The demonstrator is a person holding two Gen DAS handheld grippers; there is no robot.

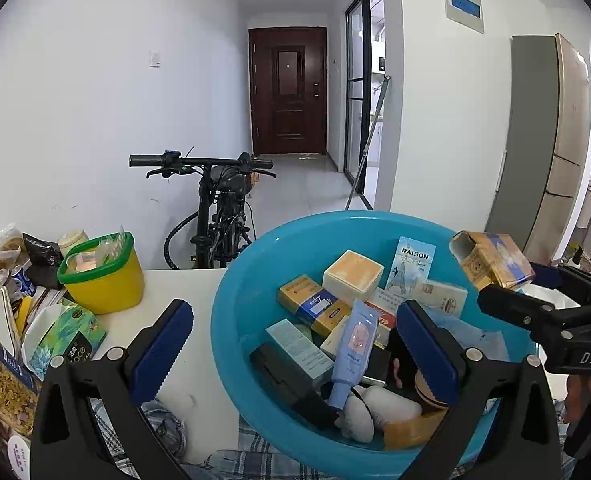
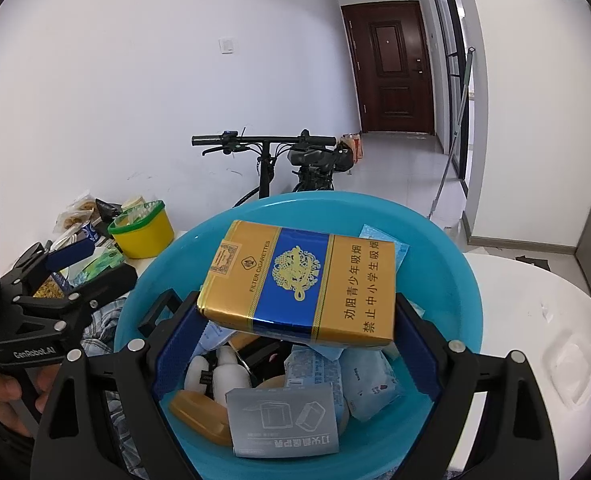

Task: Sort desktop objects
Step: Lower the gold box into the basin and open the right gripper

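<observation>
Gold-and-blue cigarette pack (image 2: 301, 284) sat clamped in your right gripper (image 2: 301, 332) over the basin (image 2: 447, 248); your left gripper (image 1: 295, 344) gaped empty. The glossy wrap could have slipped.

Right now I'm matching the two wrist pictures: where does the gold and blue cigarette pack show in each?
Left wrist view: cigarette pack at the right edge, above the blue basin's rim, held in the right tool.
Right wrist view: pack in the centre, over the basin.
Shared landmark: yellow tub.
</observation>
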